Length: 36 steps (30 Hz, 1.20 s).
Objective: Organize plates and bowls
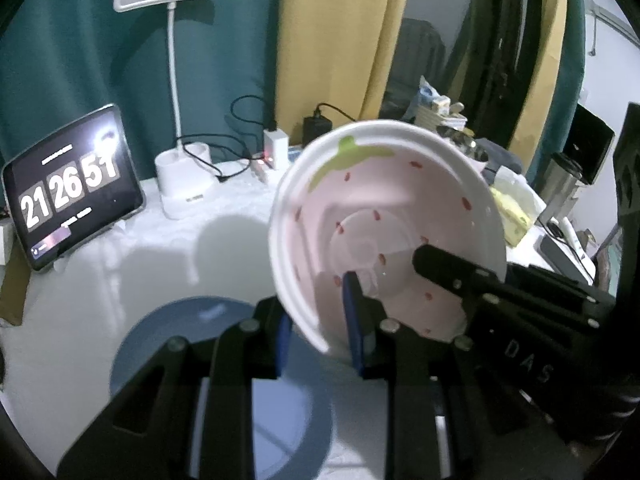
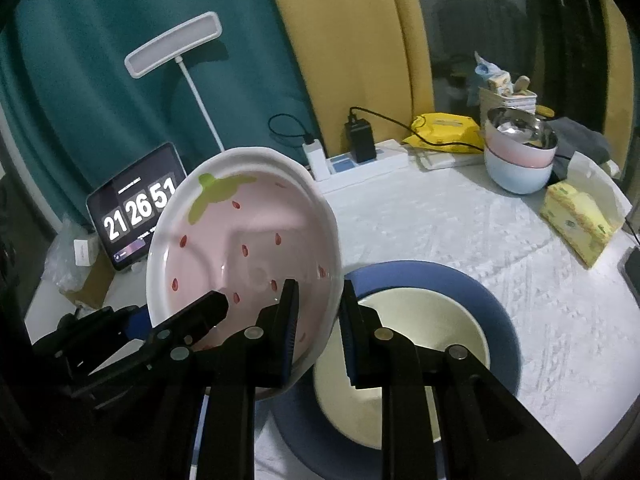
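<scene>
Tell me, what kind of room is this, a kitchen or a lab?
Probably a lived-in home room, not a lab: a cloth-covered table before curtains, with a desk lamp, a tablet clock, a tissue box and stacked bowls.

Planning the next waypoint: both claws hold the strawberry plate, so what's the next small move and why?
Probably level the strawberry plate and ease it down onto the blue plate. It hangs tilted above it, with the left claw and right claw each pinching its rim.
</scene>
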Motion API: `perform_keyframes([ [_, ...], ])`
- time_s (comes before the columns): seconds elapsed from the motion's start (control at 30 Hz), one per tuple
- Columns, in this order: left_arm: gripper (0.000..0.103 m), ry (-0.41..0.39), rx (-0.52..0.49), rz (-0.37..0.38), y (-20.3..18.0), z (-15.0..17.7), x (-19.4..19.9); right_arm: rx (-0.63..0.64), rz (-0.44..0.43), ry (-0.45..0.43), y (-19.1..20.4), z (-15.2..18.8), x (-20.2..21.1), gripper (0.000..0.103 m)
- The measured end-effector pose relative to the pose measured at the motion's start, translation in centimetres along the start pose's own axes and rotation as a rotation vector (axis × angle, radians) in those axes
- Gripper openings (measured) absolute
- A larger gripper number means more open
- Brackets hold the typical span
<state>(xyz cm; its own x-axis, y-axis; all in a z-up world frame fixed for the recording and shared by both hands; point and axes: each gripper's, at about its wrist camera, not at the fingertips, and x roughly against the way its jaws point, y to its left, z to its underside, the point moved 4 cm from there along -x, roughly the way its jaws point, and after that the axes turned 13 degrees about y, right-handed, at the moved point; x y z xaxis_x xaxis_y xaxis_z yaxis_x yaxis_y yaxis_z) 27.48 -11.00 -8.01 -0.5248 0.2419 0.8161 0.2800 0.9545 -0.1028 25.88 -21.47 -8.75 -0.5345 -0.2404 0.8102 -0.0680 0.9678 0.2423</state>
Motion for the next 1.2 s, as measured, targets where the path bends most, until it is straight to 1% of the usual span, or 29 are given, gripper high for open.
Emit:
perform_keyframes([
  [0.27,0.023,0.019,-0.024,0.014,-2.6,0.4,-1.3,-0.016,0.019,0.009,-2.9,1.0,0.2,0.021],
  [0.47,0.023,0.049,-0.041,0.023,-4.4,0.9,-2.7,-0.029,0.03,0.024,-4.9,1.8,0.1,0.021],
  [0.63,0.024,0.072,-0.06,0.015,-5.6,1.4,-3.8,-0.046,0.035,0.045,-6.3,2.5,-0.3,0.021],
  [0.9,0.024,0.098,-0.09,-0.012,-6.7,2.0,-5.1,-0.059,0.048,0.084,-7.7,3.4,-1.1,0.021],
  [1.07,0.024,0.091,-0.095,-0.025,-6.9,2.1,-5.1,-0.049,0.056,0.093,-7.8,3.5,-1.2,0.021],
  [1.2,0.027,0.086,-0.101,-0.038,-6.9,2.3,-5.0,-0.044,0.059,0.101,-7.7,3.5,-1.2,0.022],
])
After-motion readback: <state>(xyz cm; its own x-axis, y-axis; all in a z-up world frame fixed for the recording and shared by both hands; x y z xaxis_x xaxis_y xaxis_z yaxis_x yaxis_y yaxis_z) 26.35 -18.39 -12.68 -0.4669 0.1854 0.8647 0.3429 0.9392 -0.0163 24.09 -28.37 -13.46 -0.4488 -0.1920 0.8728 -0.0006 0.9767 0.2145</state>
